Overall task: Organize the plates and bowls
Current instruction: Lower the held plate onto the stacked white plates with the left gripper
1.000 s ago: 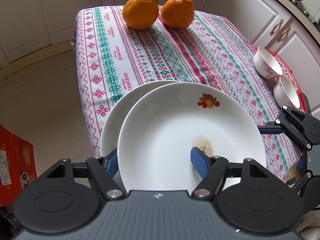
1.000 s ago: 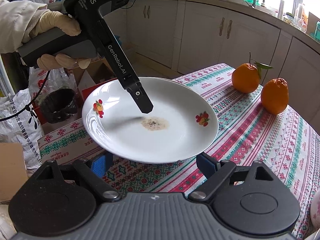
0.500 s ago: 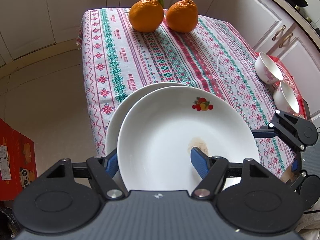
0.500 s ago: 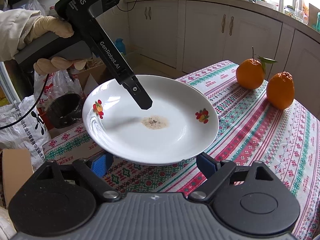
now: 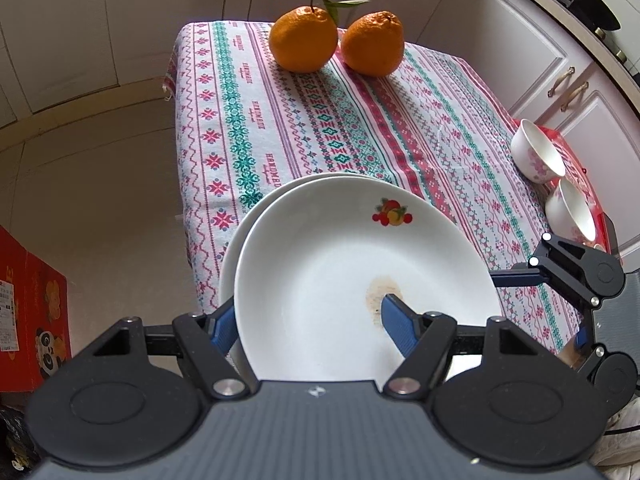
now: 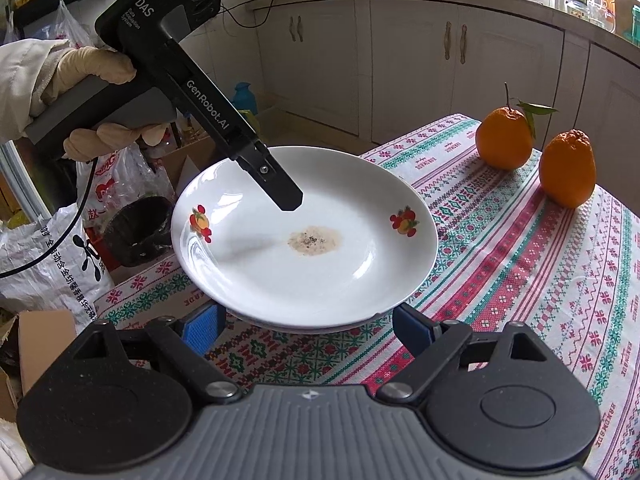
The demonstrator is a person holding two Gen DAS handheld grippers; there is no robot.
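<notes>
Table [image 5: 320,120] with a patterned red-green-white woven cloth carries everything. Near its front-left corner sits a stack of two white round ceramic plates: top plate [image 5: 340,280] with fruit decals and a brown stain at centre, bottom plate [image 5: 236,248] showing only as a rim under it. Left claw [image 5: 308,320] pinches the top plate's near rim, one blue pad inside, one under the edge. Right claw [image 6: 308,324] is spread, pads just beside the stack's rim, not touching. Two oranges [image 5: 304,40] sit well beyond the stack. Two small white floral bowls [image 5: 538,158] stand at the table's right edge.
</notes>
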